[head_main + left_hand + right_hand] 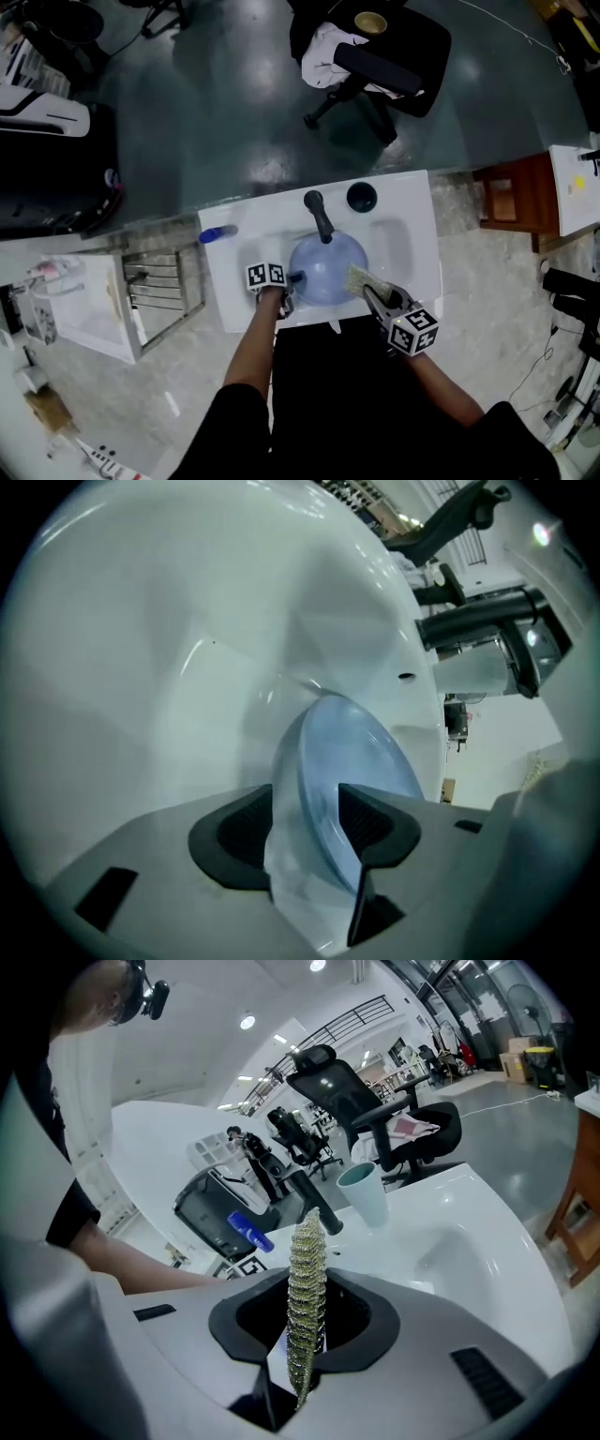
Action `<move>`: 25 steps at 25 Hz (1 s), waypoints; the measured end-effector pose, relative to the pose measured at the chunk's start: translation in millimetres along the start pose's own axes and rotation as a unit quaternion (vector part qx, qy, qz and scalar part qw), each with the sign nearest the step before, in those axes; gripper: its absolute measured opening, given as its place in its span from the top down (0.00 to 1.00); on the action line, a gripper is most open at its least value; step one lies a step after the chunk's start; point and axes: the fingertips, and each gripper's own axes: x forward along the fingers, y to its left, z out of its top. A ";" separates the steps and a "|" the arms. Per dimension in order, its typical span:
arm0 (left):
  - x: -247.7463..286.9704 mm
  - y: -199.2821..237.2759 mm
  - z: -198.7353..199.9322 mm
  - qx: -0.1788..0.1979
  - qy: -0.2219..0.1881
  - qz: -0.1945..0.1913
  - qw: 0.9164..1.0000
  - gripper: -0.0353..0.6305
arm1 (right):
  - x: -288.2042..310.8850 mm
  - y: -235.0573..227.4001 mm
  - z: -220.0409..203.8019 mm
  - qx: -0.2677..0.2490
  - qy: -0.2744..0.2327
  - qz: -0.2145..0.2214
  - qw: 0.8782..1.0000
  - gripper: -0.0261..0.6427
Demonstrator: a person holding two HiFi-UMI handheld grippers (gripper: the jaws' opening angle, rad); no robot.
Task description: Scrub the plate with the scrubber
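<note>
Astride the rim of the pale blue round plate (352, 752), which sits in the white ceramic sink (169, 621), my left gripper (305, 829) stands wide, not yet pinching. My right gripper (305, 1335), at the sink's front edge, is clamped on the greenish-gold mesh scrubber (307, 1260); I judge I should pinch the rim squarely first, then rub flat-faced, lightly

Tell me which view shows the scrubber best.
The right gripper view: the scrubber stands edge-on, clamped between the jaws. The head view shows it small at the plate's right rim; the left gripper view misses it.
</note>
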 end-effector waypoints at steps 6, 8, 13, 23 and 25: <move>-1.1 -3.6 9.6 -0.031 -0.038 -0.010 0.999 0.88 | 0.0 -9.1 1.7 0.001 0.001 -0.001 1.000 0.87; -5.8 -6.5 10.0 -0.045 -0.053 -0.008 0.998 0.89 | 0.0 -10.9 3.2 -0.002 0.000 0.006 1.000 0.87; -24.5 -14.5 8.8 -0.081 -0.102 -0.004 0.991 0.91 | 8.8 -8.6 9.5 -0.023 0.005 0.050 0.998 0.87; -85.5 -34.7 -13.8 -0.046 -0.174 -0.026 0.983 0.91 | 51.9 75.7 7.8 -0.125 0.025 0.176 0.976 0.88; -99.1 -36.6 -18.7 -0.039 -0.184 -0.033 0.982 0.91 | 63.7 91.5 4.2 -0.142 0.025 0.181 0.973 0.88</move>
